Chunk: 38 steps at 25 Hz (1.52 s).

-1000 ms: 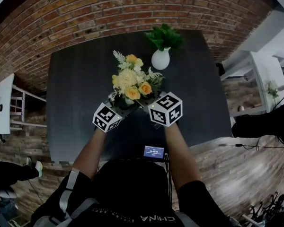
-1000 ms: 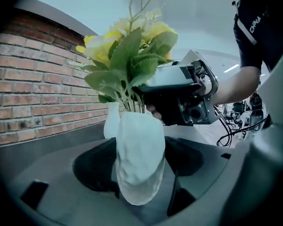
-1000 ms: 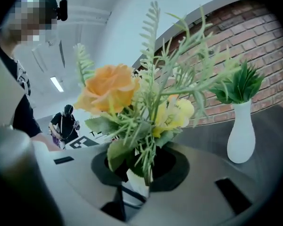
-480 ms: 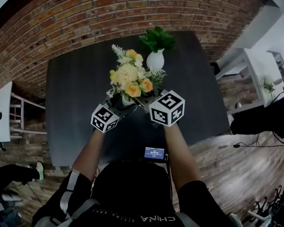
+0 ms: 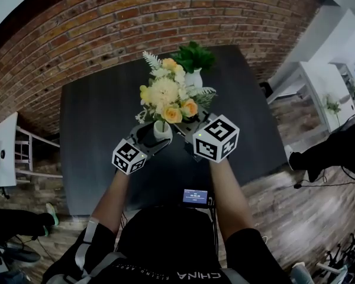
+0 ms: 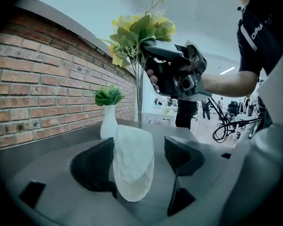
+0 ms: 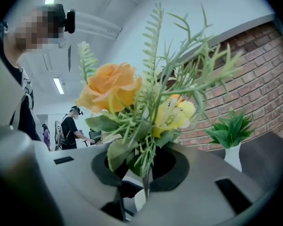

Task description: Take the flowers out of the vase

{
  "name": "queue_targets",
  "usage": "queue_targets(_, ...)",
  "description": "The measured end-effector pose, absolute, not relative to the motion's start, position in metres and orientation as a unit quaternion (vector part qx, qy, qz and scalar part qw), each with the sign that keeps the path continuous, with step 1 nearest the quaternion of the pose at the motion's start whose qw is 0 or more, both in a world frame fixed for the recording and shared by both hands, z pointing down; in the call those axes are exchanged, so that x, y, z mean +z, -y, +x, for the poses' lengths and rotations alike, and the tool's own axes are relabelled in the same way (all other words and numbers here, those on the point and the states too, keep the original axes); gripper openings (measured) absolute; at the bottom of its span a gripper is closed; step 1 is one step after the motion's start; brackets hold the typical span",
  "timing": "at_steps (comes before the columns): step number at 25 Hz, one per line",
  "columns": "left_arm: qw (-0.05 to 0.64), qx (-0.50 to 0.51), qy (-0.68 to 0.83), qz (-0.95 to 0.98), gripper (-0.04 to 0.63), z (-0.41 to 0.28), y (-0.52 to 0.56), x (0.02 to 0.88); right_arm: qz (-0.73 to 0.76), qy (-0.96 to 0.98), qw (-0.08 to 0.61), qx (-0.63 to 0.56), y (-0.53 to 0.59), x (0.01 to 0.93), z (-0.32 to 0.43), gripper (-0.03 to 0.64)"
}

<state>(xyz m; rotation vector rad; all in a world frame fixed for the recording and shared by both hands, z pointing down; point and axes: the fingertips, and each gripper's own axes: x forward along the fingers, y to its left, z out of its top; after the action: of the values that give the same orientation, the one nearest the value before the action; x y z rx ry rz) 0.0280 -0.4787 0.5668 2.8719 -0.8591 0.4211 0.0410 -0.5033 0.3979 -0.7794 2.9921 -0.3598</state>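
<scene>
Nearest the person, the left gripper (image 6: 137, 158) brackets the white vase (image 6: 132, 168) partway between the near edge and the middle of the dark counter (image 5: 94, 117). Its jaws are spread to either side of the vase body: the left pad lies against the wall, while a thin strip of counter shows between the vase and the right pad. This placement appears intended to keep the vase from rising or tipping while the bunch is drawn upward. The right gripper (image 7: 144, 171) is positioned just above the vase mouth. Its jaws are pressed together on the stems (image 7: 146, 185), below the leaves, where the bunch is narrowest and a grip does not crush blooms. The flowers (image 5: 165, 94) are raised, with the stem tips at or just above the vase mouth; whether they have fully cleared the rim cannot be determined. The likely remaining action is a straight upward lift. The two grippers work close together, so the right gripper body crowds the space over the vase. Farther back, a second vase (image 5: 193, 77) holding a green plant (image 5: 192, 55) stands by the far edge of the counter, right of its middle, close behind the bunch; a rearward swing could brush it. Beyond the far edge runs the brick wall (image 5: 106, 22).
</scene>
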Motion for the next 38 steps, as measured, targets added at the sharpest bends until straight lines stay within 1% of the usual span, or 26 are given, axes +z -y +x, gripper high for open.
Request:
queue_targets(11,0.046,0.127,0.296,0.945,0.325,0.006,0.466,0.544,-0.269,-0.960,0.052,-0.065,0.485,0.332,0.056,0.087)
queue_targets(16,0.029,0.110,0.316,0.942,0.324,-0.005,0.465,0.524,-0.286,-0.955,0.060,-0.048,0.476,0.312,0.073,0.087)
queue_targets(20,0.018,0.089,0.331,0.939,0.324,-0.009,0.467,0.504,-0.313,-0.947,0.035,-0.056,0.479,0.327,0.090,0.086)
queue_targets(26,0.020,0.079,0.339,0.937,0.321,-0.012,0.462,0.495,-0.353,-0.930,0.006,-0.102,0.478,0.380,0.108,0.086)
queue_targets(27,0.020,0.078,0.340,0.937,0.290,-0.012,0.462,0.494,-0.358,-0.927,0.003,-0.109,0.476,0.388,0.109,0.087)
queue_targets(28,0.020,0.078,0.342,0.936,0.281,-0.012,0.461,0.494,-0.363,-0.925,0.000,-0.116,0.475,0.395,0.110,0.087)
queue_targets(32,0.023,0.075,0.350,0.934,0.277,-0.014,0.458,0.496,-0.376,-0.915,-0.005,-0.145,0.465,0.425,0.111,0.087)
queue_targets(33,0.023,0.075,0.351,0.933,0.247,-0.014,0.457,0.496,-0.378,-0.913,-0.005,-0.153,0.463,0.432,0.110,0.086)
queue_targets(34,0.023,0.075,0.352,0.933,0.232,-0.014,0.456,0.497,-0.378,-0.912,-0.005,-0.160,0.461,0.439,0.110,0.086)
queue_targets(35,0.023,0.073,0.352,0.933,0.232,-0.014,0.455,0.497,-0.379,-0.911,-0.006,-0.166,0.459,0.444,0.109,0.087)
queue_targets(37,0.025,0.070,0.353,0.933,0.170,-0.015,0.455,0.497,-0.379,-0.909,-0.008,-0.171,0.459,0.449,0.109,0.087)
queue_targets(38,0.025,0.068,0.354,0.933,0.149,-0.016,0.456,0.496,-0.379,-0.909,-0.008,-0.172,0.460,0.449,0.109,0.087)
